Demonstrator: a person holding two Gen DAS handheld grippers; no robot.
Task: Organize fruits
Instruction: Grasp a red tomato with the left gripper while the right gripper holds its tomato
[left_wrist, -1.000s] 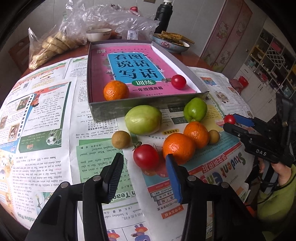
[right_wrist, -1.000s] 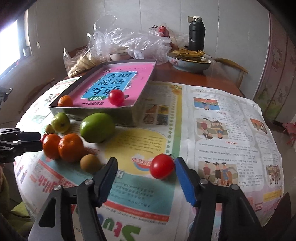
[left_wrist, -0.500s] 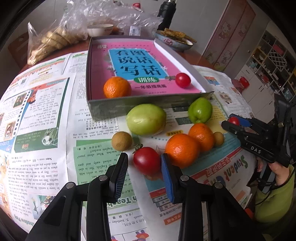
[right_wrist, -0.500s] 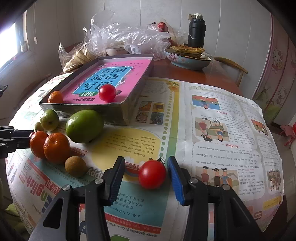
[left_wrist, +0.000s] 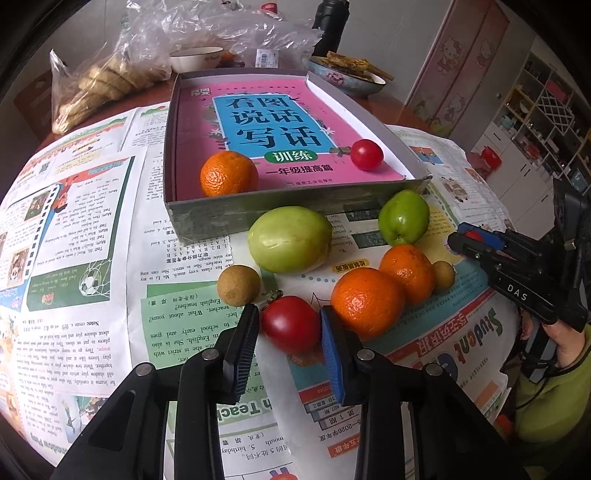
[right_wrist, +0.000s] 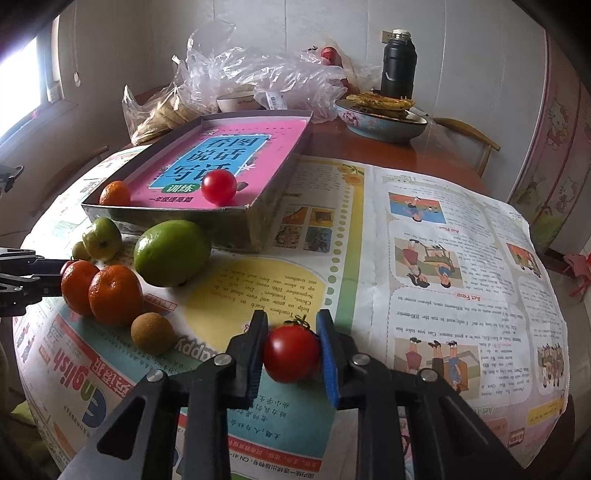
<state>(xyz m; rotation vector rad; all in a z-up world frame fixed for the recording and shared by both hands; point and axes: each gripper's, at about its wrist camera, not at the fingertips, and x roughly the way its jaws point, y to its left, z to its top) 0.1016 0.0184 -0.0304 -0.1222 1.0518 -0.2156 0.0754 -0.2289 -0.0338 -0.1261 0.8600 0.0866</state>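
While one orange (left_wrist: 228, 173) and one small tomato (left_wrist: 366, 154) already sit in the box (left_wrist: 258, 212), most fruit waits on the bench (right_wrist: 424, 229); the left tongs (left_wrist: 288, 330) pinch a tomato (left_wrist: 291, 323), the right tongs (right_wrist: 291, 350) pinch another tomato (right_wrist: 291, 352)

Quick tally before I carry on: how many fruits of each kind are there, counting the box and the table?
Oranges: 3
Red tomatoes: 3
Green fruits: 2
Small brown fruits: 2
Total: 10
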